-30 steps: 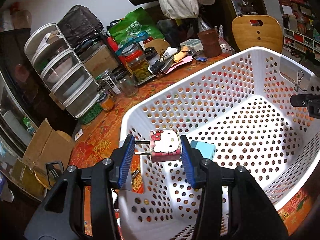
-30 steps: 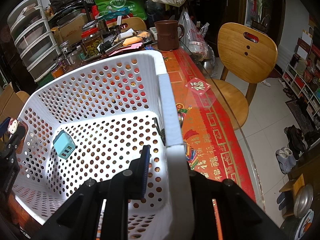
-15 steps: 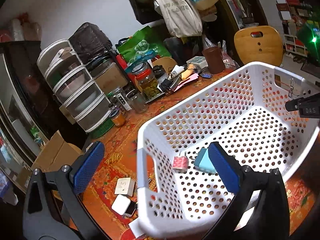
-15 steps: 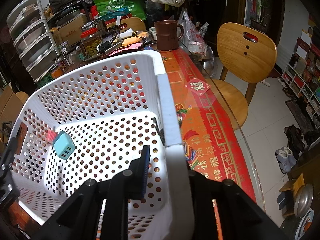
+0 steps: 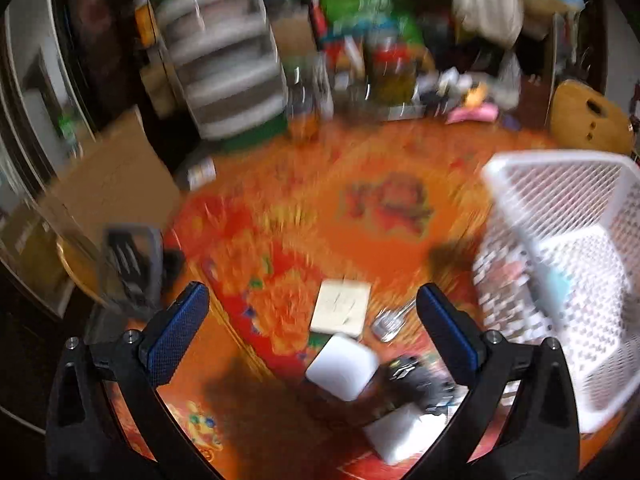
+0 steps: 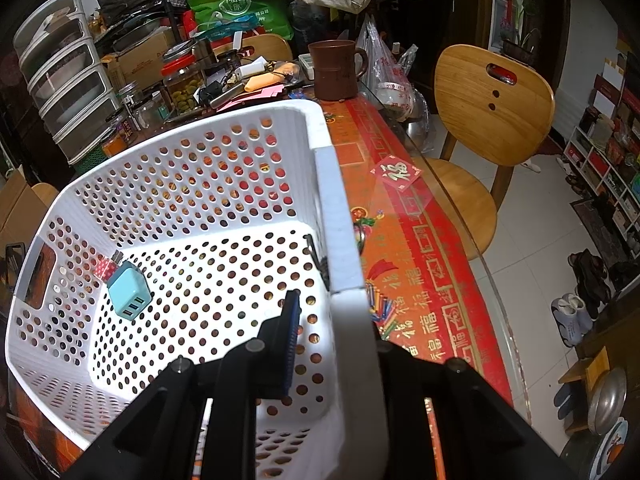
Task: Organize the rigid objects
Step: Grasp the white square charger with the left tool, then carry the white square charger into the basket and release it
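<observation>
Your right claw pinched the white basket's rim; inside, near its left wall, lay a blue charger touching a pink charger. Your left claw gaped empty.

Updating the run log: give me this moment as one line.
left gripper: open, empty, over table items | right gripper: shut on basket rim | in basket: blue charger, pink charger

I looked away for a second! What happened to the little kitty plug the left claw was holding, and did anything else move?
The left gripper let go of the kitty plug, which now lies in the white basket beside the blue charger. Then the gripper swung away from the basket, wide open, over the white blocks on the orange table. The right gripper stayed clamped on the basket's rim.
</observation>
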`<action>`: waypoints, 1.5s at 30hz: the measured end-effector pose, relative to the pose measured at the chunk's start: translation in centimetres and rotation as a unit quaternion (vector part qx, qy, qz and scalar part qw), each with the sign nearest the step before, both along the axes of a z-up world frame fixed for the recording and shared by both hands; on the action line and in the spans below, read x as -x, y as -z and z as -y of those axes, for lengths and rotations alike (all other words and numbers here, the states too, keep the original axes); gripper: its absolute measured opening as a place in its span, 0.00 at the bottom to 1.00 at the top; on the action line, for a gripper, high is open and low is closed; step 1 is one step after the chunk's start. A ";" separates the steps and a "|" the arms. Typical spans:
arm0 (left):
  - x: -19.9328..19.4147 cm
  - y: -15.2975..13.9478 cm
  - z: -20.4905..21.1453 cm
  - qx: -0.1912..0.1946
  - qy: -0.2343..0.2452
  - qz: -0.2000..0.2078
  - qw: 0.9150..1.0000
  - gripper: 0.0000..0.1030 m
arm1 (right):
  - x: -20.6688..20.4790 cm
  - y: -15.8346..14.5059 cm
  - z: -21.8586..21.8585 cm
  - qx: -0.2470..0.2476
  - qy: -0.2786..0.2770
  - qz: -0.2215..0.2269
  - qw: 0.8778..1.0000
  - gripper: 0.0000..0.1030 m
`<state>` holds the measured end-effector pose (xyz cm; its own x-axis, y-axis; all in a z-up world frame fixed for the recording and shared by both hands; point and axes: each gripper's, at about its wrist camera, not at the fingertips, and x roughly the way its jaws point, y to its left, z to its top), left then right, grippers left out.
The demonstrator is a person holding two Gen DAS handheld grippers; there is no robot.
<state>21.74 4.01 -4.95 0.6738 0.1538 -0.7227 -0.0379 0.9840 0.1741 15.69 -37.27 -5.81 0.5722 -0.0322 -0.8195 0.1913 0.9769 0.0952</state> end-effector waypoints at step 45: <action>4.0 0.2 -1.3 -0.034 -0.081 0.065 0.994 0.41 | 0.0 -0.1 0.1 -0.001 -0.001 0.000 1.000 0.17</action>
